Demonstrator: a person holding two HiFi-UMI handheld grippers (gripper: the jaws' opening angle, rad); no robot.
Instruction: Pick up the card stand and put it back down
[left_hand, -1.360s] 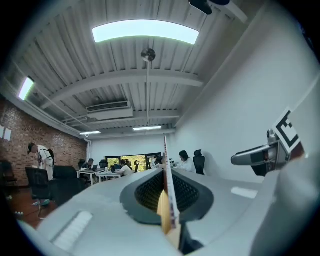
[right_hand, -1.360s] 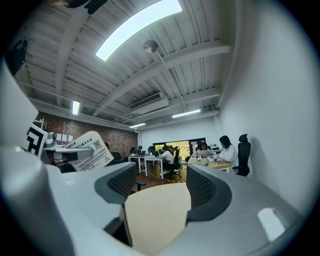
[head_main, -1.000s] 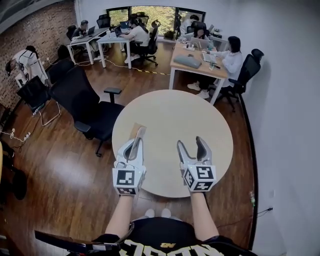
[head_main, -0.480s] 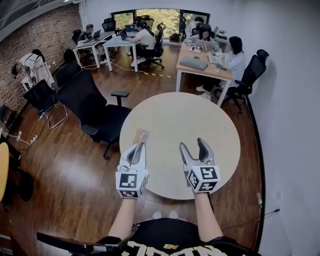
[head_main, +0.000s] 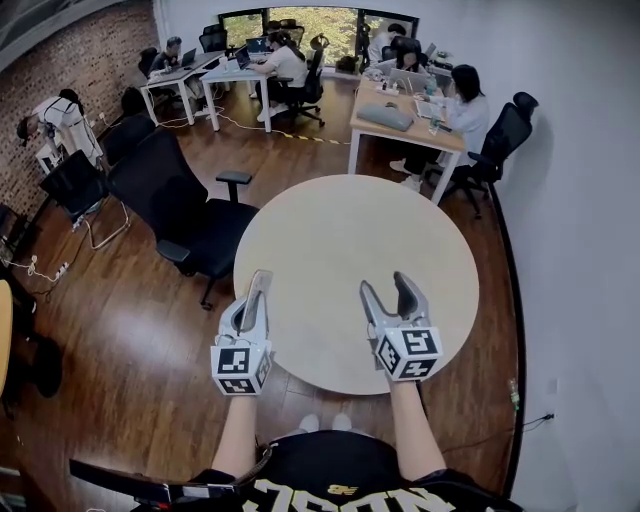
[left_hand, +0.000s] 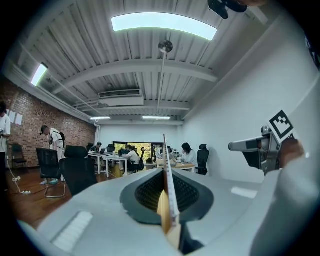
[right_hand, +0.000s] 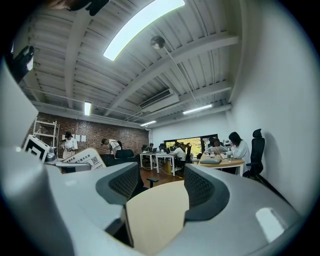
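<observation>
- The left gripper (head_main: 256, 298) has its 2 jaws pressed together on the card stand (left_hand: 166, 167), a thin panel that stands upright and edge-on in the left gripper view.
- The card stand is lifted off the table (head_main: 350, 225), at the table's near left edge. The body of that gripper hangs past the rim, over the wooden floor (head_main: 130, 330).
- The right gripper (head_main: 392, 296) hovers over the near edge, right of the middle. Its jaws are closing with nothing between them; only bare tabletop shows through the gap.
- The lift looks done, so the step in hand is probably the set-down.
- To do it well, bring the card stand inward first, away from the rim, so its foot lands wholly on the table.
- Keep the panel upright on the way down; a tilt could land it on 1 corner and tip it over.
- Let the foot rest flat before the left jaws part, then draw the gripper back along the panel's line rather than across it.
- The right gripper has no part in this and is best kept well apart from the landing spot.
- No tray, box or other container shows on the table.
</observation>
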